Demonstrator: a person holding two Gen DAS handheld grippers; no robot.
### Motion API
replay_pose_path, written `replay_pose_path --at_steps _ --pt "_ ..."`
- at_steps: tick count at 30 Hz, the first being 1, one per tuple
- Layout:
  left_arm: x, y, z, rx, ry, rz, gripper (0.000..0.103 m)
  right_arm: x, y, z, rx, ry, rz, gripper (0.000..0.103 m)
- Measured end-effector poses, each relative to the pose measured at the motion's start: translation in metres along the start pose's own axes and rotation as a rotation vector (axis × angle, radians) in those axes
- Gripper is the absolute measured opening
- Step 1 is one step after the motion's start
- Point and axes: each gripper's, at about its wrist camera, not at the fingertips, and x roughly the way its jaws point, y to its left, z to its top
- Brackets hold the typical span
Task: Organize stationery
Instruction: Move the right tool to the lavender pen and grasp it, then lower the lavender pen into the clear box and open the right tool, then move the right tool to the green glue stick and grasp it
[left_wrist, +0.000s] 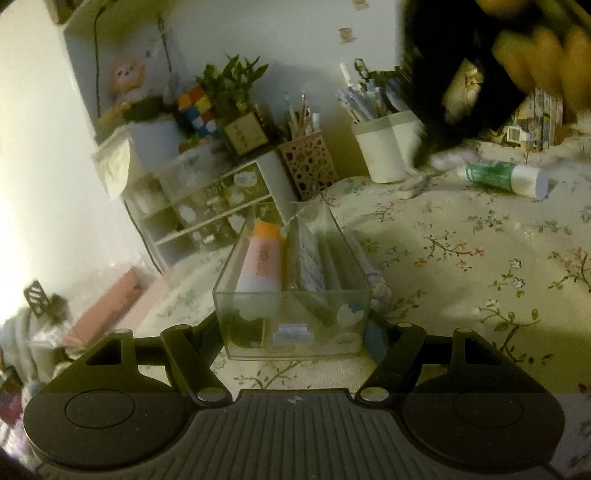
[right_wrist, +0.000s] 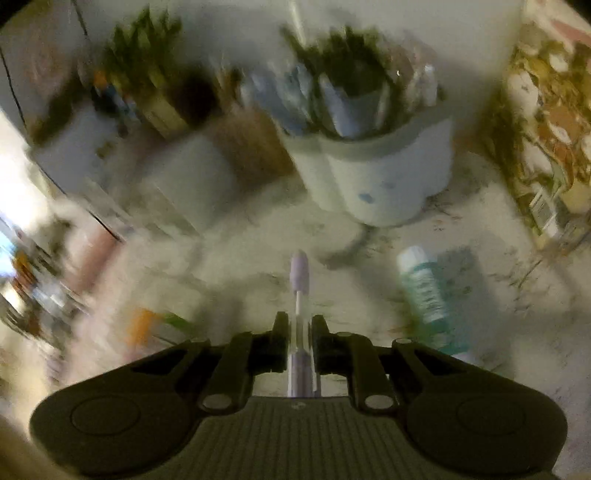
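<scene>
One lilac pen (right_wrist: 300, 295) sits clenched between the right tool (right_wrist: 299, 332) fingers, its long axis pointing straight ahead toward one white pen cup (right_wrist: 384, 173). The left tool (left_wrist: 295, 332) is spread wide around one clear organizer box (left_wrist: 291, 291) on the floral worktop (left_wrist: 461, 266).

Glossy clear plastic box (left_wrist: 291, 295) on matt floral cloth (left_wrist: 461, 258).
</scene>
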Motion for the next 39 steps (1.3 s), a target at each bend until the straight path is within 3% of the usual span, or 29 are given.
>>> replay_pose_path --at_steps 4,9,15,26,30,31,35,39 --pt "0.001 0.001 0.001 -0.002 0.005 -0.004 0.072 -0.015 0.026 -0.007 0.067 0.000 0.148 0.024" --pt "0.001 0.000 0.000 0.000 0.004 -0.001 0.072 -0.001 0.062 -0.016 0.203 0.083 0.271 0.024" --pt "0.001 0.001 0.000 -0.008 0.006 -0.007 0.072 0.017 0.091 -0.022 0.245 0.093 0.143 0.025" --pt "0.003 0.004 0.001 -0.024 0.011 -0.020 0.073 0.026 0.107 -0.026 0.145 0.141 0.098 0.026" --pt "0.005 0.013 0.001 -0.093 0.032 -0.054 0.073 0.011 0.086 -0.020 0.161 0.086 0.137 0.027" --pt "0.006 0.017 0.000 -0.123 0.039 -0.070 0.073 0.004 0.076 -0.017 0.157 0.043 0.127 0.032" --pt "0.012 0.032 -0.003 -0.249 0.073 -0.133 0.073 -0.022 0.039 -0.008 0.120 -0.105 -0.033 0.035" --pt "0.017 0.043 -0.005 -0.333 0.100 -0.179 0.073 -0.032 0.010 -0.006 0.011 -0.163 -0.189 0.046"
